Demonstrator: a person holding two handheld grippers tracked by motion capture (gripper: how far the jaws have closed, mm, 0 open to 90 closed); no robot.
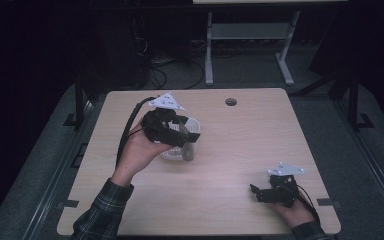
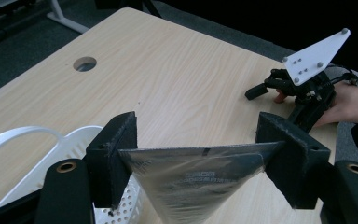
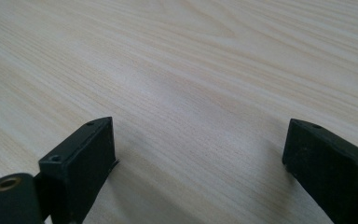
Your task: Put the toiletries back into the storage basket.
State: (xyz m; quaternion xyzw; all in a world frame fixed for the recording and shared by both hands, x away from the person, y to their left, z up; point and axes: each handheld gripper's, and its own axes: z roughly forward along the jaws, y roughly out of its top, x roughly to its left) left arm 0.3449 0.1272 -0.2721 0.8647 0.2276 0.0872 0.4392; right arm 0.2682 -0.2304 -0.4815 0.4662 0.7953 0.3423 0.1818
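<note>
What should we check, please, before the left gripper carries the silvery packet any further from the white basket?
1. Grip: left gripper has both pads pressed on the silvery packet, at its top edge: ok.
2. Packet clear of the white basket: its lower end is out of frame in the left gripper view and dark in the high view: cannot tell.
3. Basket upright on the table: ok.
4. Right gripper parked apart near the table's front edge, jaws open with nothing between them: ok.
5. Bare table to the basket's right for setting down: ok.
</note>
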